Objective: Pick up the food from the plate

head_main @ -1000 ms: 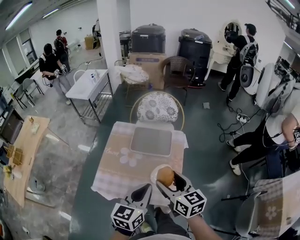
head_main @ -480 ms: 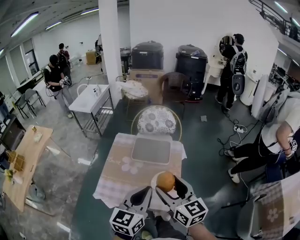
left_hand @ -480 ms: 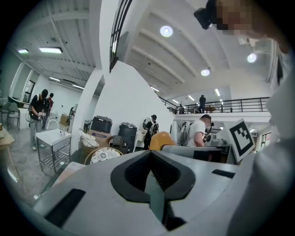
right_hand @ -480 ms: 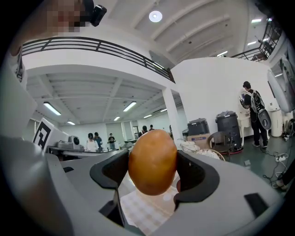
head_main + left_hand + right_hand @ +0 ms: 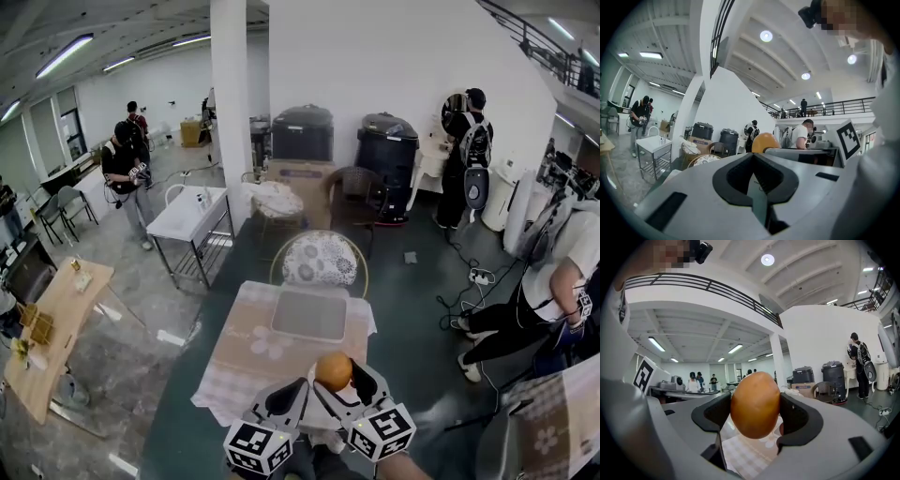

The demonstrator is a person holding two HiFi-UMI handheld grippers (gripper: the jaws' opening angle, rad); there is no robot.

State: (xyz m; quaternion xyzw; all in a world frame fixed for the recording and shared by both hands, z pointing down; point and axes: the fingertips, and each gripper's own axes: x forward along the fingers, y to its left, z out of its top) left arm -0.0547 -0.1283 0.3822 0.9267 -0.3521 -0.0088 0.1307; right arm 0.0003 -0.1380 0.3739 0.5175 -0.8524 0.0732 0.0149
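A round orange-brown piece of food (image 5: 333, 370) is clamped between the fingers of my right gripper (image 5: 335, 377), held up over the near edge of the checked tablecloth (image 5: 234, 361). In the right gripper view the food (image 5: 754, 404) fills the gap of that gripper (image 5: 754, 412), with the cloth far below. My left gripper (image 5: 288, 397) sits just left of it, jaws together and holding nothing. From the left gripper view, the left gripper (image 5: 753, 185) is shut and the food (image 5: 765, 140) shows beyond it. The plate is hidden under the grippers.
A grey tray (image 5: 309, 316) lies in the middle of the table. A flowered round chair (image 5: 320, 260) stands at the far side. A white metal table (image 5: 192, 214) and a wooden table (image 5: 52, 319) are at the left. People stand at the right (image 5: 553, 281) and back.
The right gripper has kept its hold on the food. The view has tilted upward, so both grippers sit lower in it, and the white plate seen under the food earlier is out of sight.
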